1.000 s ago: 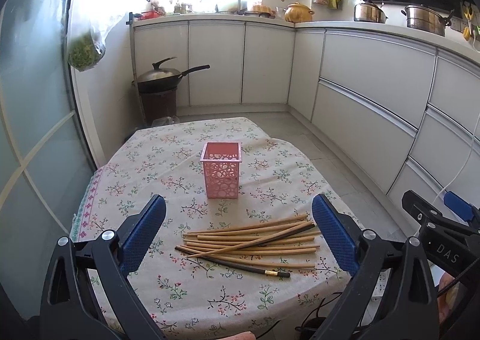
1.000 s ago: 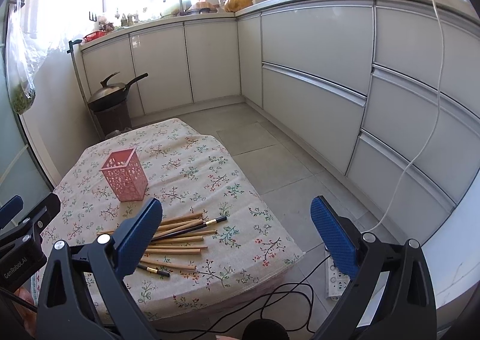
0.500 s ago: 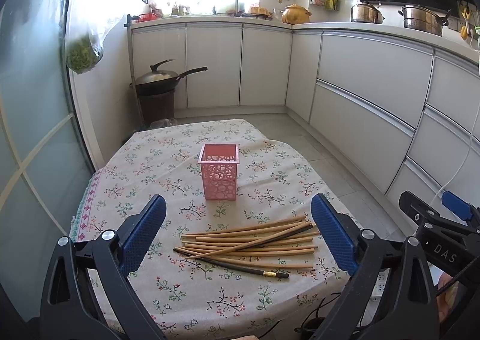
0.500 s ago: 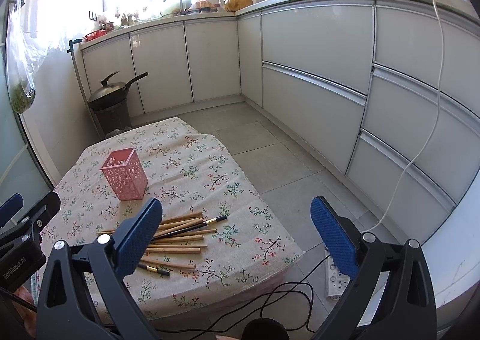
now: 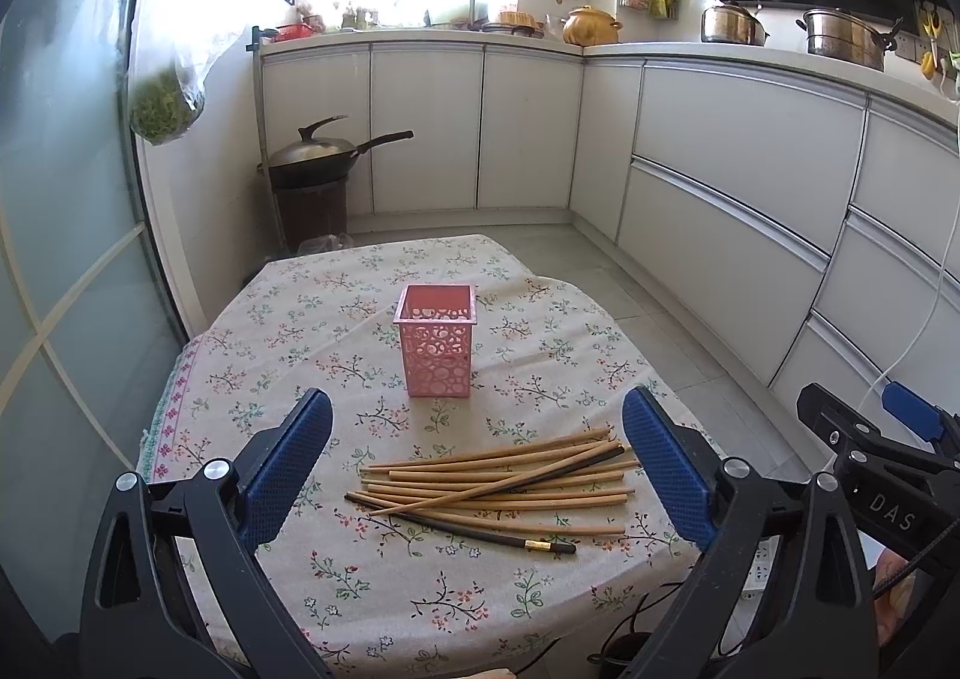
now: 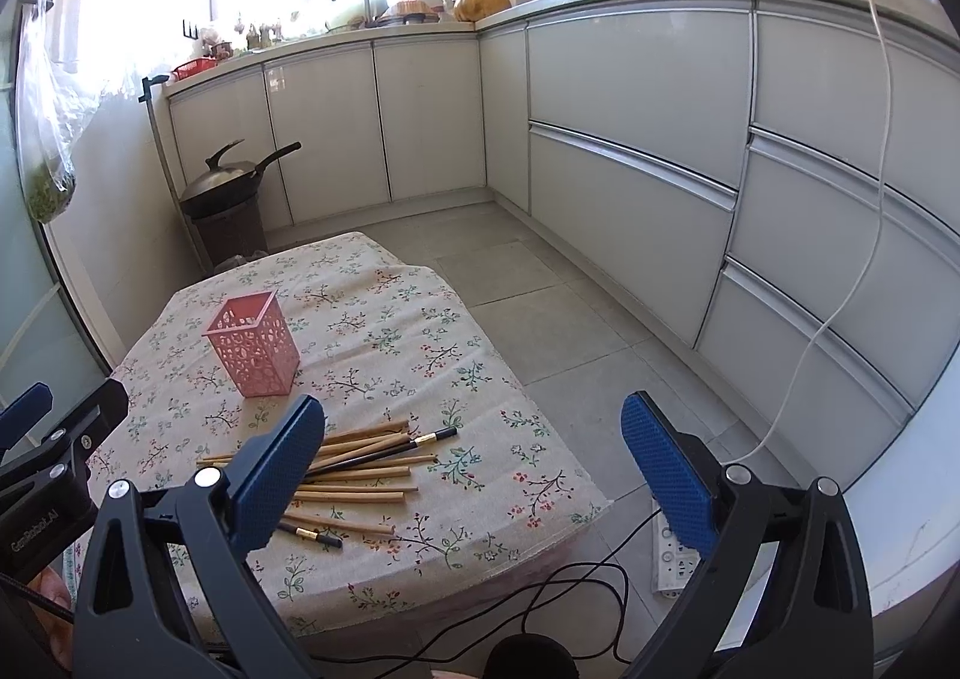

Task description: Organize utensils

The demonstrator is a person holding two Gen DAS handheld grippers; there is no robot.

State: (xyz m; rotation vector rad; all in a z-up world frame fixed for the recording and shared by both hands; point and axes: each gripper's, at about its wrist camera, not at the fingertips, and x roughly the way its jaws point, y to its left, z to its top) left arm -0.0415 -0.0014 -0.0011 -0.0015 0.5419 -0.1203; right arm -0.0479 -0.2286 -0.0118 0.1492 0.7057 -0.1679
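On a small table (image 5: pixel 288 319) draped in flowered cloth, a kitchen sorting job is being shown at what is judged to be its very start. At the left of the left wrist view, the left gripper (image 5: pixel 477 469) is being held above the near edge of the table with its blue pads spread wide and nothing between them. Toward the middle, a pink holder (image 5: pixel 437 346) is being left standing upright and, as far as its open top shows, empty. Just in front of it, though not touching it, a loose heap of chopsticks (image 5: pixel 498 484) is being left lying flat on the cloth, mostly pale wooden ones crossed by two dark ones, one of them with a gold band near its end. At the right, the right gripper (image 6: pixel 474 463) is being held off the table's right side, its pads likewise spread wide and gripping nothing; from its own camera the heap (image 6: pixel 354 469) is being seen under its left pad and the holder (image 6: pixel 255 343) farther back.

No chopstick is being carried or stood in the holder, so nothing is judged done: every stick is waiting to be lifted and dropped in upright.
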